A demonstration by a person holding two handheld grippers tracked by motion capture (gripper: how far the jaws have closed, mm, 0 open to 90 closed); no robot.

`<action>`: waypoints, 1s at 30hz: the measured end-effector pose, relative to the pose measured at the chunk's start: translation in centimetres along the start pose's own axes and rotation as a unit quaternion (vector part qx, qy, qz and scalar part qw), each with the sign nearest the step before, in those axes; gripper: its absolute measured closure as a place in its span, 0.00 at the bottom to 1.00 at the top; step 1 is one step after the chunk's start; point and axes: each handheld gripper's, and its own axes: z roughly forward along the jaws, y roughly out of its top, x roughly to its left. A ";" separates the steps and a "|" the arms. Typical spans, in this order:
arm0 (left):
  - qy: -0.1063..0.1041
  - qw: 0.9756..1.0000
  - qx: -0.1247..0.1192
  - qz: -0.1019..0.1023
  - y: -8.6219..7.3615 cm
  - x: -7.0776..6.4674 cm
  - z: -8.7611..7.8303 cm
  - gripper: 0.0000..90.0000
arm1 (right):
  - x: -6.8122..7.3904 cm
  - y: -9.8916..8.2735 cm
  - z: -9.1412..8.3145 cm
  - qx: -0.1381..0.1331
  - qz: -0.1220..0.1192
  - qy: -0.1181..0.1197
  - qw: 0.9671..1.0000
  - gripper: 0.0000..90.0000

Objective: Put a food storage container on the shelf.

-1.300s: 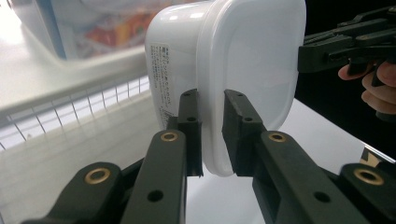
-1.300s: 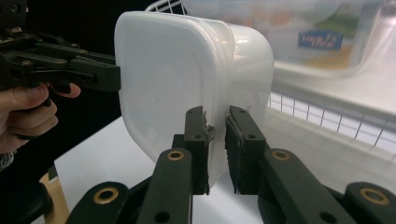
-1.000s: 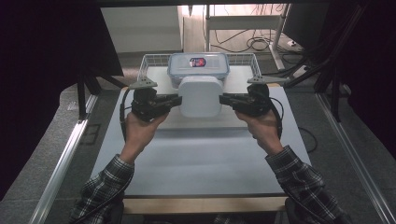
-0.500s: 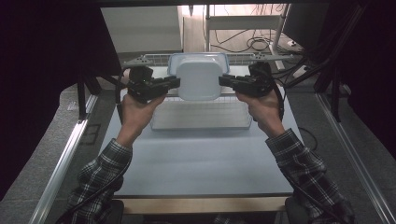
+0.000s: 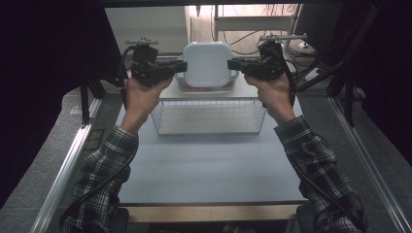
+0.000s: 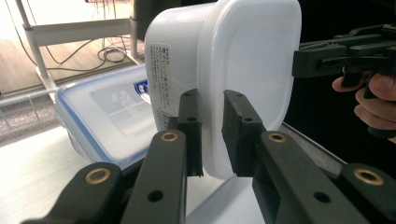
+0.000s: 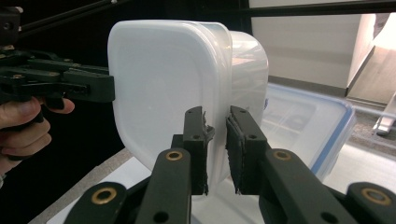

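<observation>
pretty dim room overall, the light mostly comes from the far end where a pale wooden floor (image 5: 243, 19) glows bright. a white metal shelf frame (image 5: 252, 22) stands back there with loose black cables (image 5: 243, 36) snaking across the floor under it. dark black curtains (image 5: 48, 73) hang on both sides. the pale grey-blue flat surface (image 5: 204, 165) has a light wood front edge, with grey carpet (image 5: 34, 174) and silver metal rails (image 5: 63, 170) alongside.

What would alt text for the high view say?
Two hands hold the left gripper and right gripper, clamped on opposite edges of a white plastic tub, which is lifted above a wire basket on a grey table.
</observation>
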 end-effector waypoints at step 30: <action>-0.001 1.000 -0.007 -0.025 0.9 2.8 3.1 0.76 | -1.5 2.2 3.0 0.025 0.006 -0.048 0.999 0.75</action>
